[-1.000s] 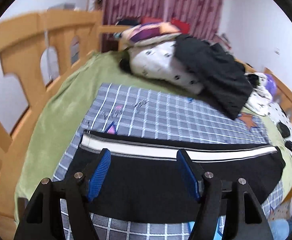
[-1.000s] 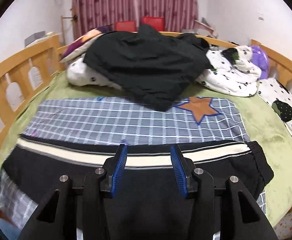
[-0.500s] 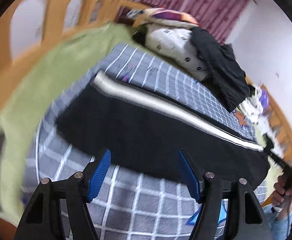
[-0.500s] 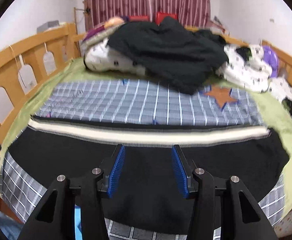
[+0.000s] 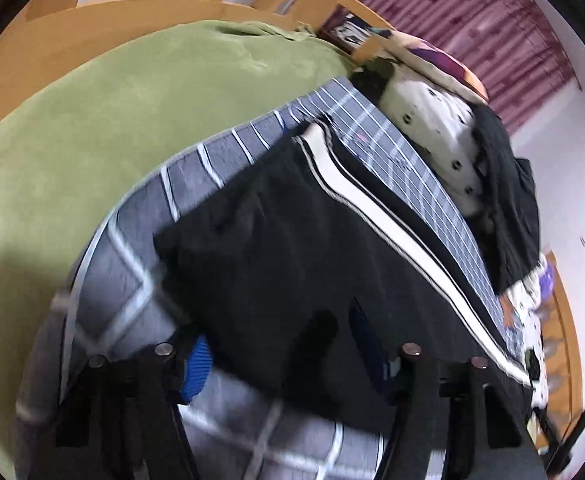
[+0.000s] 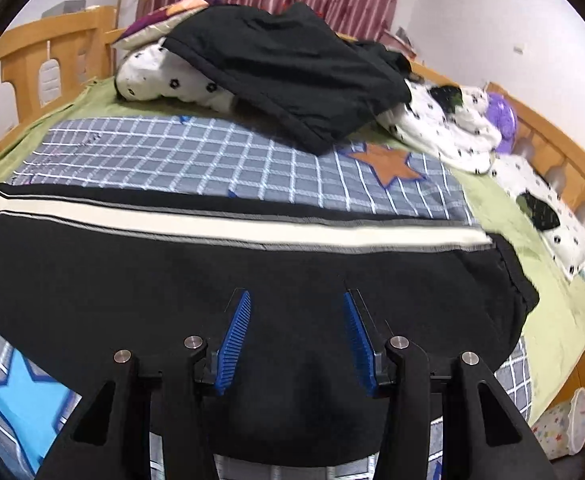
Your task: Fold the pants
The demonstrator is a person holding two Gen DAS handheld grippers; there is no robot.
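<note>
Black pants (image 6: 252, 280) with a white side stripe (image 6: 252, 230) lie flat across a grey checked blanket (image 6: 212, 160) on the bed. In the left wrist view the pants (image 5: 292, 248) run from the near left end away to the right, stripe (image 5: 372, 208) on the far side. My left gripper (image 5: 280, 344) is open, low over the pants' near edge at their left end; the view is blurred. My right gripper (image 6: 296, 332) is open and empty, over the pants' near edge, right of middle.
A pile of bedding with a black garment (image 6: 292, 76) lies at the back of the bed. A green sheet (image 5: 92, 120) covers the mattress. Wooden rails (image 6: 32, 68) run along the left and right sides. A spotted pillow (image 6: 544, 208) lies at the right.
My left gripper has swung left and down to the pants' left end and tilted. My right gripper has moved closer and lower over the pants. Both stay open.
</note>
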